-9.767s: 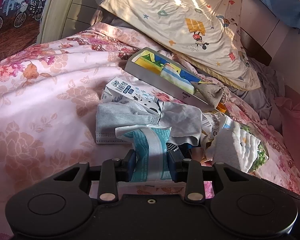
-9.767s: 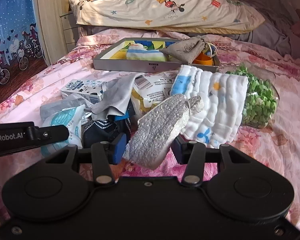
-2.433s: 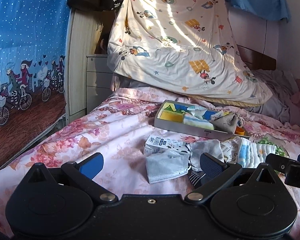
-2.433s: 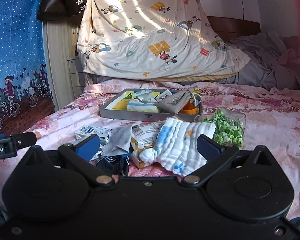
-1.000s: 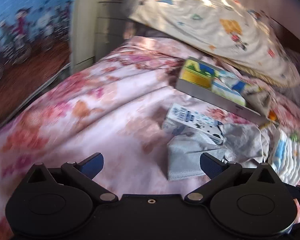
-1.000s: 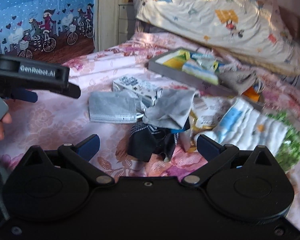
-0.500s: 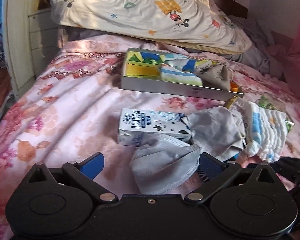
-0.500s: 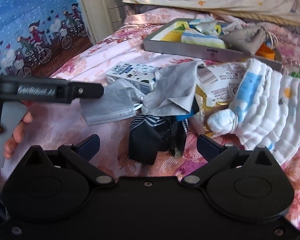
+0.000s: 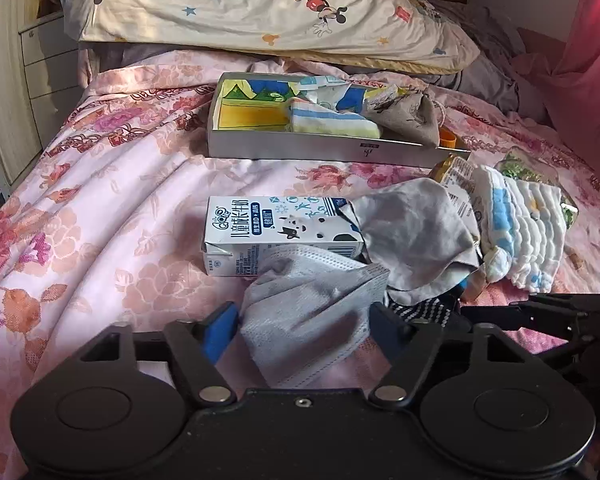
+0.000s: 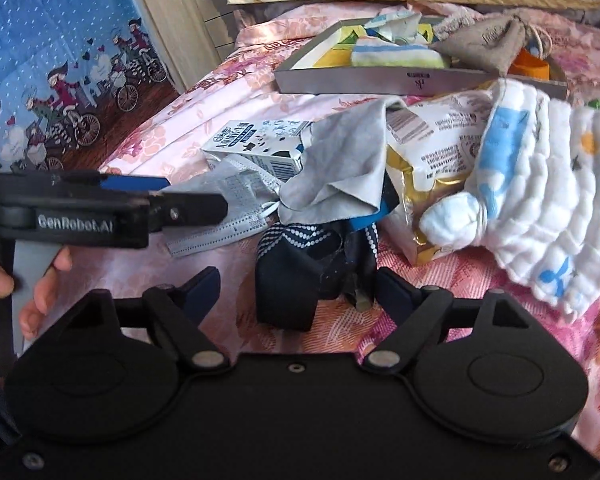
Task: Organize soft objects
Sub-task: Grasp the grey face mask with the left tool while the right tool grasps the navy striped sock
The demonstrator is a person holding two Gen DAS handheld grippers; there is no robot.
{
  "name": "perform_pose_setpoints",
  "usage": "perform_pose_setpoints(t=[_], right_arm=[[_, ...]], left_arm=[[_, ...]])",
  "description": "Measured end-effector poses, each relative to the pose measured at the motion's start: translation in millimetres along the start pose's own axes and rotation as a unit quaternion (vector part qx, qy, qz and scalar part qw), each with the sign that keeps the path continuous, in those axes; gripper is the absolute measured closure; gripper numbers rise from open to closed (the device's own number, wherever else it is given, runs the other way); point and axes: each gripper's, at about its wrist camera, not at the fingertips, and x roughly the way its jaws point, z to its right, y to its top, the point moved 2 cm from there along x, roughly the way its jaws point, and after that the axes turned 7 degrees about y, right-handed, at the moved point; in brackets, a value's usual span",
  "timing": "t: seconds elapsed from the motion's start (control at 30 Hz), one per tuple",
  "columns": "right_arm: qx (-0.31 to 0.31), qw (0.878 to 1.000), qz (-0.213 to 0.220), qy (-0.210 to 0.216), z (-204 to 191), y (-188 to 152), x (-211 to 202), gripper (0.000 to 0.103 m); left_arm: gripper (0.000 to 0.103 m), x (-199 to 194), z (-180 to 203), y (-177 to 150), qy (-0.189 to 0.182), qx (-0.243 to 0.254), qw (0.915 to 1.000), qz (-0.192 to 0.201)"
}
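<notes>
A pink floral bedspread (image 9: 100, 208) fills my view. Upper centre, the tray (image 9: 320, 148) already holds some cloths. My left gripper (image 9: 300, 320) closes around the grey mask (image 9: 312, 300), my right gripper (image 10: 296, 284) around the dark sock (image 10: 300, 272); neither is gripped yet, and more lies loose.

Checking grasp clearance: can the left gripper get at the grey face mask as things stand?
Probably yes. The face mask lies uncovered on the bedspread, already between the closing jaws of the left gripper; only its far edge leans on the milk carton.
</notes>
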Motion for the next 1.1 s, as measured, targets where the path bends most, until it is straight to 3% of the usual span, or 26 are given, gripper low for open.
perform_pose_setpoints(t=[0.03,0.43,0.6,0.8,1.1], right_arm=[[0.006,1.000,0.003,0.000,1.6,0.4,1.0,0.028],[0.032,0.999,0.017,0.007,7.3,-1.0,1.9,0.050],[0.041,0.999,0.019,0.003,8.3,-2.9,0.2,0.073],[0.033,0.999,0.030,-0.004,7.0,-3.2,-4.6,0.092],[0.004,0.999,0.035,-0.003,-3.4,-2.1,-10.0,0.099]], left_arm=[[0.043,0.6,-0.3,0.0,0.003,0.001,1.0000,-0.001],[0.062,1.4,4.2,-1.9,0.005,0.015,0.9998,-0.007],[0.073,2.0,6.9,-3.7,0.003,0.022,0.9997,-0.009],[0.083,2.7,10.9,-5.9,0.002,0.034,0.9994,-0.010],[0.089,1.5,12.7,-6.7,0.000,0.036,0.9993,-0.004]])
